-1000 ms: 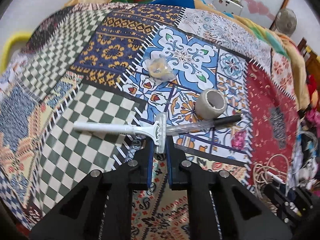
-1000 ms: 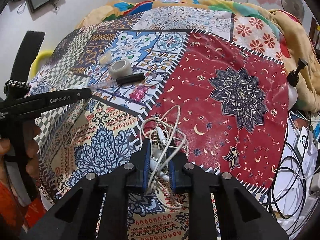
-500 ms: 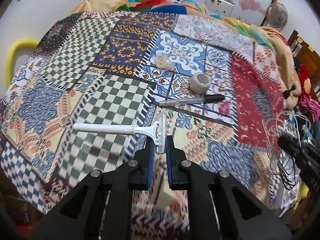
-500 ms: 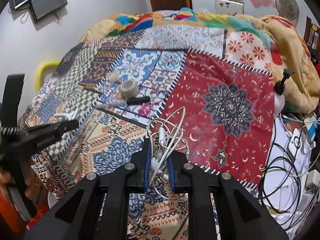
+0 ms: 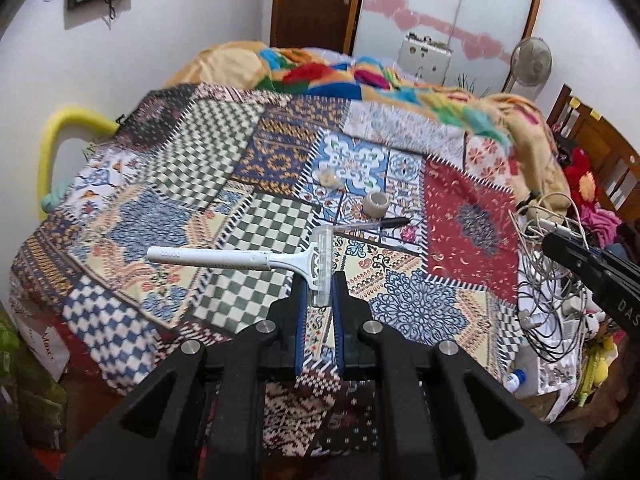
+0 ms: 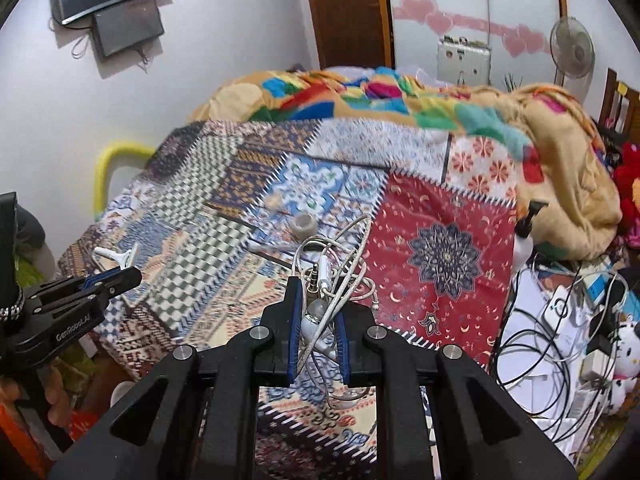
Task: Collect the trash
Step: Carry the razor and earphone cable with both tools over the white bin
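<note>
Trash carried off the bed in both grippers

Bedspread (image 5: 208,264) in patchwork covers the bed, and three loose pieces remain near its middle: a tape roll (image 5: 377,203), a pen (image 5: 380,224) just in front of it, and a small clear wrapper (image 5: 330,178) beyond. The left gripper (image 5: 320,300) is clenched on the head of a white disposable razor (image 5: 224,258), whose handle juts out sideways over the near edge. The right gripper (image 6: 318,320) is clamped on a tangle of white earphone cable (image 6: 340,256), held above the near edge.

Both loads are judged best kept level and pinched firmly; the cable loops hang loose and could snag. No bin or bag is identifiable, so the drop point cannot be told.
</note>
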`<act>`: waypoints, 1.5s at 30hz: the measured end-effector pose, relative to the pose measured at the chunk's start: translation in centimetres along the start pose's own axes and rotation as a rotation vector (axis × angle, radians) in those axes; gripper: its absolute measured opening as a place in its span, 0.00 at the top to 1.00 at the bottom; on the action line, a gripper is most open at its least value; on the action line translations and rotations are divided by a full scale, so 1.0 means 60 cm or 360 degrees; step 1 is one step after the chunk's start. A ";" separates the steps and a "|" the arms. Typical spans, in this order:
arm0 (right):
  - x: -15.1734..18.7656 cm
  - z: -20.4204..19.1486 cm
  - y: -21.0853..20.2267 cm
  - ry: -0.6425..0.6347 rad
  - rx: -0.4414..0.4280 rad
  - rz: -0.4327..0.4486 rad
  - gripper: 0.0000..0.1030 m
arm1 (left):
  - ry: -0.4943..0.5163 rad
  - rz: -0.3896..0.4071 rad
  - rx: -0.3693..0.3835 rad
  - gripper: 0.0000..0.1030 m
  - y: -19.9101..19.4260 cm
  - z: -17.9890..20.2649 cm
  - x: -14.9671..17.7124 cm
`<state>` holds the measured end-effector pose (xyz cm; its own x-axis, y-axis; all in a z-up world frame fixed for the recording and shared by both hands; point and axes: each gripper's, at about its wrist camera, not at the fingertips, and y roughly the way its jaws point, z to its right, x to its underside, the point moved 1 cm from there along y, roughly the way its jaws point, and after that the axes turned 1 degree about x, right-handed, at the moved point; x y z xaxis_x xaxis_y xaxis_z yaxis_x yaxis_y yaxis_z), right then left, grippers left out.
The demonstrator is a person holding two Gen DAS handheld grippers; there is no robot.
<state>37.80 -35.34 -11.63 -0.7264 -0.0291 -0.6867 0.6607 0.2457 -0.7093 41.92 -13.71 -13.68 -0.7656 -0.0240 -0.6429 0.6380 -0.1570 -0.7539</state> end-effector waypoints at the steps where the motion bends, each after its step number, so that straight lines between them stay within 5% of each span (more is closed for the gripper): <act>1: -0.003 -0.012 -0.014 -0.0013 -0.0005 0.0020 0.86 | -0.0004 0.0018 -0.0001 0.90 -0.015 -0.003 0.003; 18: 0.030 -0.226 -0.127 -0.0266 -0.0194 0.0139 0.86 | -0.0131 0.0160 -0.0151 0.90 -0.219 -0.138 0.128; 32: 0.122 -0.467 -0.139 -0.0611 -0.0488 0.0033 0.86 | -0.0439 0.0160 -0.0368 0.90 -0.350 -0.314 0.293; 45: 0.215 -0.656 -0.084 -0.0877 -0.0708 -0.0218 0.86 | -0.0799 0.0022 -0.0548 0.90 -0.394 -0.484 0.432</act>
<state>17.66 1.16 -10.62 -0.5188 -0.5436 -0.6598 0.3457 0.5725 -0.7434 9.44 18.08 -16.47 -0.6490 -0.4994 -0.5739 0.5742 0.1733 -0.8001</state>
